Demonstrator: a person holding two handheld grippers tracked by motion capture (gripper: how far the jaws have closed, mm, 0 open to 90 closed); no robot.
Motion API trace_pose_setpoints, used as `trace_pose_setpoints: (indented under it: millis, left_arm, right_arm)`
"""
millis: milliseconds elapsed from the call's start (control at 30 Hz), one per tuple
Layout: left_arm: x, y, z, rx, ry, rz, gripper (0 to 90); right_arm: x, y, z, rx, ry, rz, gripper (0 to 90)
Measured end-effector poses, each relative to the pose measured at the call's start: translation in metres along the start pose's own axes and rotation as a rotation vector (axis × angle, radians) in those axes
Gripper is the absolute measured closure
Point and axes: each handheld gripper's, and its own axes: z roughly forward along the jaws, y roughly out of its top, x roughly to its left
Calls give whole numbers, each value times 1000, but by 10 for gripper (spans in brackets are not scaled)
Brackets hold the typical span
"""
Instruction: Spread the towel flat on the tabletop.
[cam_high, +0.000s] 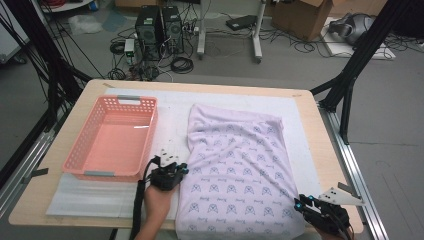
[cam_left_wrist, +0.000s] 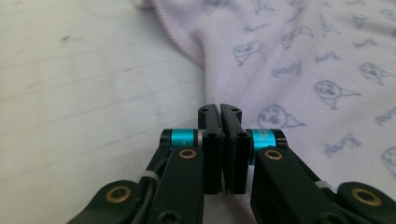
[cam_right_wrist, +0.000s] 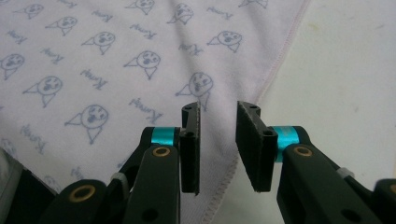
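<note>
A wooden table (cam_high: 320, 145) carries a white mat (cam_high: 170, 112) (pink basket (cam_high: 90, 150) and printed cloth (cam_high: 235, 165) atop).

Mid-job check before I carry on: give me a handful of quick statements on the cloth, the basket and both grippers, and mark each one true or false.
1. The pink basket has the printed cloth folded inside it. False: the cloth lies spread on the white mat to the basket's right.
2. The left gripper has its jaws together. True: they meet at the cloth's edge, though whether fabric is pinched cannot be told.
3. The right gripper is clamped shut. False: a gap stands between its jaws, over the cloth's stitched hem.
4. The basket sits left of the cloth. True.
5. The cloth is plain white. False: pale lilac with small printed faces.
</note>
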Motion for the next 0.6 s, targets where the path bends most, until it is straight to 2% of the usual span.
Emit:
trace_pose_setpoints:
  millis: [67, 133, 233, 300, 367, 400, 433, 467, 533, 600]
  left_arm:
    - [1, -1, -4, -22, 6, -2, 854]
    - [1, -2, -6, -34, -33, -18, 692]
    - [-3, -5, -11, -37, -63, -9, 589]
    - [-4, -8, -17, -44, -81, -4, 569]
    - [-4, -10, -21, -41, -119, -15, 549]
    - [-5, -12, -24, -42, -129, -12, 542]
    - [-5, -13, -26, -40, -147, -10, 540]
    - [-6, -15, -28, -31, -161, -9, 540]
    - [-7, -20, -32, -15, -185, -11, 537]
    - [-10, -25, -35, -4, -207, -14, 537]
  right_arm:
    - [0, 0, 2, 4, -2, 2, 689]
    - [0, 1, 6, 8, -7, 14, 647]
    - [-3, 2, 12, 13, -38, 35, 602]
    - [-6, 2, 18, 21, -44, 62, 595]
    - [-5, 1, 23, 17, -55, 58, 605]
    - [-4, 2, 24, 15, -60, 51, 637]
    - [-3, 2, 23, 17, -57, 43, 779]
    - [-3, 2, 23, 19, -19, 30, 855]
    - [0, 2, 21, 33, -32, 8, 869]
    - [-2, 3, 16, 51, -46, 9, 872]
